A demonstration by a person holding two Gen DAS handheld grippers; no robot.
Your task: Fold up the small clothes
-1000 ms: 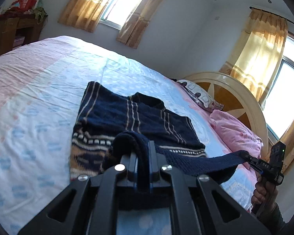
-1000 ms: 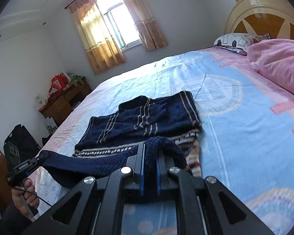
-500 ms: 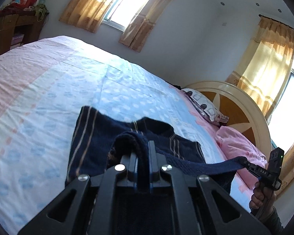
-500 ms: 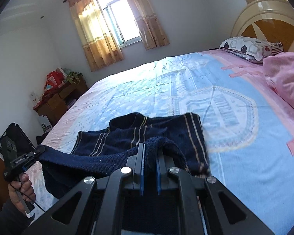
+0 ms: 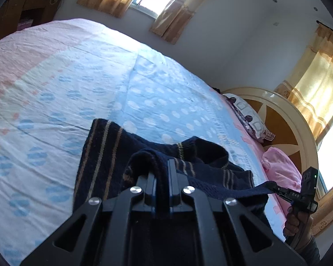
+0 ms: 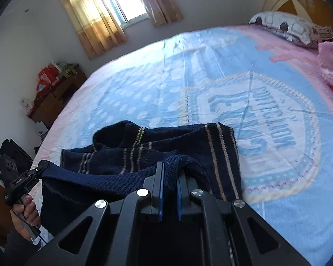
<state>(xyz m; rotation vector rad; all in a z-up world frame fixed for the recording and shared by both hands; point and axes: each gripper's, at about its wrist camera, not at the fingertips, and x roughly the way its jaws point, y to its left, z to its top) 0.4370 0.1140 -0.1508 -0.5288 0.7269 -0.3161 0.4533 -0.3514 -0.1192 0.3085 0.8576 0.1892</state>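
Left tool and right tool each clamped shut on a hem corner of the navy sweater. Hem taut between them; body lies ahead on the bed, collar farthest.

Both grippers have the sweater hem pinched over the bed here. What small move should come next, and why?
Probably lower the hem onto the far part. The left gripper and right gripper are both shut on the dark navy striped knit sweater, its edge stretched between them above the part lying on the blue patterned bed sheet.
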